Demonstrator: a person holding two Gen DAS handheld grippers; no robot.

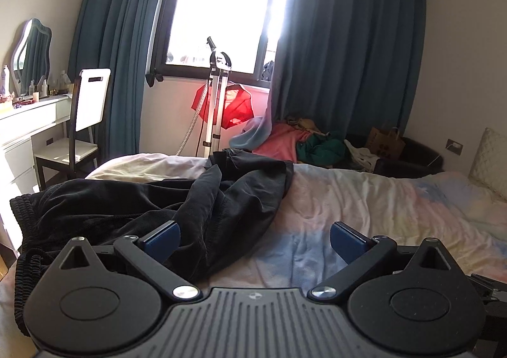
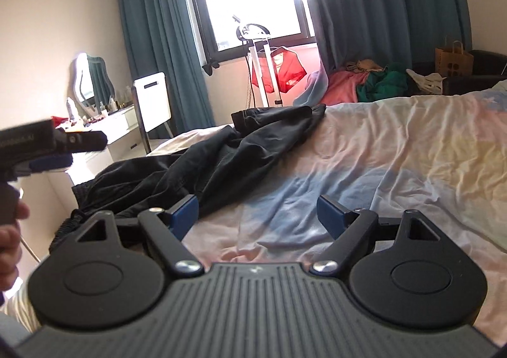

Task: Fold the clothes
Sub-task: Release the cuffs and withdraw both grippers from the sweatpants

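A crumpled black pair of trousers (image 1: 152, 206) with an elastic waistband lies on the left part of the bed; it also shows in the right wrist view (image 2: 221, 155). My left gripper (image 1: 255, 239) is open and empty, low over the bed, with its left finger over the black fabric. My right gripper (image 2: 257, 214) is open and empty, just above the sheet, to the right of the trousers. The left gripper also shows at the left edge of the right wrist view (image 2: 57, 149), held by a hand.
The bed (image 1: 380, 206) has a pastel tie-dye sheet. Behind it lie a heap of clothes (image 1: 301, 142), a paper bag (image 1: 385, 142) and a dark sofa (image 1: 412, 158). A garment steamer stand (image 1: 217, 104), a chair (image 1: 85, 123) and a white dresser (image 1: 28, 130) stand at left.
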